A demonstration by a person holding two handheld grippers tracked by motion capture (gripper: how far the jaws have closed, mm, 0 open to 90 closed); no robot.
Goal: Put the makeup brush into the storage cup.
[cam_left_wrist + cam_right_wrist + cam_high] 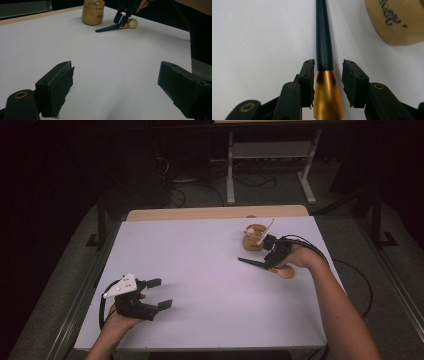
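White, smooth tabletop (210, 280) spreads under both hands, with dark floor beyond it. On the right gripper (328, 75), the left pad (308, 82) sits against the gold ferrule while the right pad stands slightly off it, so the jaws are narrow and straddle, not clamping, a makeup brush with a dark tapered handle, gold metal ferrule and pale round bristle head (117, 26). It lies flat on the table's far right part, just beside a squat tan jar with dark lettering (93, 13). The brush looks light and stiff; its glossy handle and ferrule are probably slippery, and the bristles soft, so the ferrule's wider end seems the surest place to pinch. Near the front left edge, the left gripper (160, 293) rests with jaws spread wide, nothing between them.
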